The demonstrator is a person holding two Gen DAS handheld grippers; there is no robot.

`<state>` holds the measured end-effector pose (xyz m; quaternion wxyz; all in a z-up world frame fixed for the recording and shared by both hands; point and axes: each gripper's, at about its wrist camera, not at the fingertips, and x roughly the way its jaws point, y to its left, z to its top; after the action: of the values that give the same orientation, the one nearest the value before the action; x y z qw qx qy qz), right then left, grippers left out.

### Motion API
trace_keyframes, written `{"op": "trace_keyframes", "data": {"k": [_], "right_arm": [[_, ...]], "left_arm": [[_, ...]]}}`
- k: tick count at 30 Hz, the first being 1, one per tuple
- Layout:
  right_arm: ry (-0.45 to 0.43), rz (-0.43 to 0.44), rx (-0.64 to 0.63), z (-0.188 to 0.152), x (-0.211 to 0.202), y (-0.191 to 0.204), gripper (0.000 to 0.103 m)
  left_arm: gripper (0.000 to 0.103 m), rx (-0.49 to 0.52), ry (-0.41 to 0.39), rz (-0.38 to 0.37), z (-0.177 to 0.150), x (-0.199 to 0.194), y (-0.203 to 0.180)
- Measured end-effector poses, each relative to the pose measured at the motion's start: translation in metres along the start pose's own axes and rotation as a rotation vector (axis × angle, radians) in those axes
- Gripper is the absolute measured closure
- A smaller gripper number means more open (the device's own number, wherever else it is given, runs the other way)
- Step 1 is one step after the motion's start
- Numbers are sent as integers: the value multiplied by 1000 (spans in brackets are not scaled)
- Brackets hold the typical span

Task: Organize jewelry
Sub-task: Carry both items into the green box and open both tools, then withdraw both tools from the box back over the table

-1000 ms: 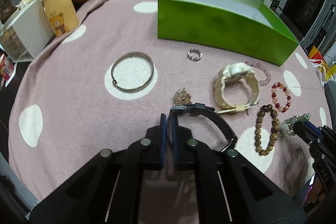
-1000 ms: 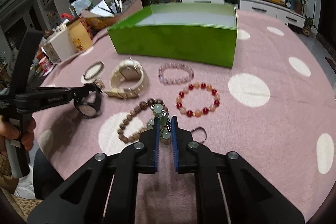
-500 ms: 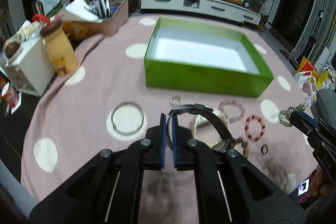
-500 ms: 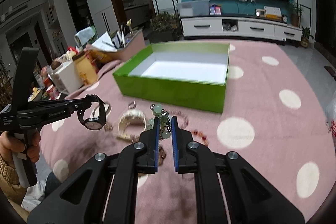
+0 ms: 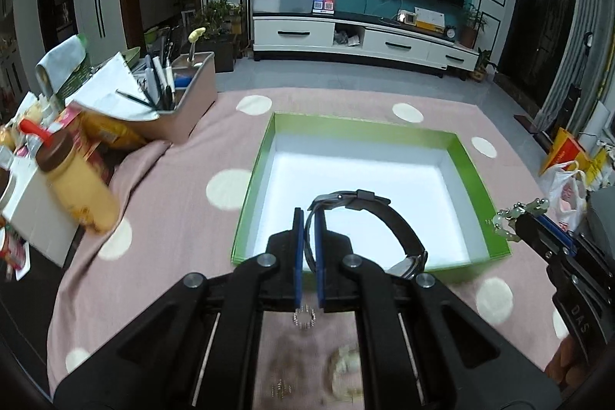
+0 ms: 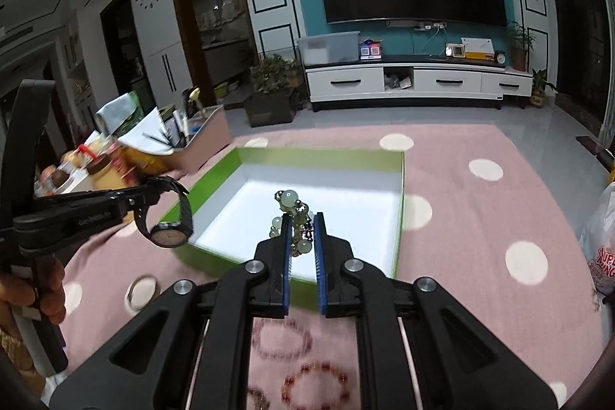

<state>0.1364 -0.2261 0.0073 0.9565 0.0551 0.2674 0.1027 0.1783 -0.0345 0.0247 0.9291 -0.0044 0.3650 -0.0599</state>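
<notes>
Step in hand: carrying to green box (image 5: pixel 246 206). Left gripper (image 5: pixel 308 233): jaws clamped on black watch (image 5: pixel 388 218) strap, over box interior. Right gripper (image 6: pixel 301 237): jaws pinching green bead bracelet (image 6: pixel 292 206), likewise over box. Next: lower, release inside. Remaining bracelets on desk.

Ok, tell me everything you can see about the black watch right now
The black watch is a wristwatch with a dark strap, buckled into a loop, and a round pale dial in a metal-edged case. The left gripper is shut on the strap, and nothing else touches it. It hangs clear of the pink cloth with its case lowest, over the near edge of the open green box. The dial's markings are too small to read.
</notes>
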Motion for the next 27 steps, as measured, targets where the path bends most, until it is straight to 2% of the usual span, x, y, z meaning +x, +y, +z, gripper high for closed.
{"op": "trace_keyframes", "data": {"k": [6,12,15,16,18,19,22,24,27], "right_arm": [[66,-22,6,8,46,-2,93],[127,-55,16,4,81,-6,92],[149,-71,25,1,92,-9,90],[151,-80,22,0,93,-9,86],[154,-77,21,0,94,-10,74],[149,-80,20,0,92,-10,68],[133,-74,22,-1,83,-10,63],[119,-73,32,-2,74,-11,57],[89,-63,54,-2,56,-13,51]], "left_arm": [[98,-13,39,46,21,42,1],[98,8,100,80,20,77,-4],[95,18,128,99,18,89,-3],[93,17,137,101,16,92,-4],[84,17,155,96,14,96,-6],[84,17,157,99,14,96,-7],[76,28,151,109,12,93,-11],[55,25,141,109,12,87,-11],[42,32,117,113,13,74,-14]]}}
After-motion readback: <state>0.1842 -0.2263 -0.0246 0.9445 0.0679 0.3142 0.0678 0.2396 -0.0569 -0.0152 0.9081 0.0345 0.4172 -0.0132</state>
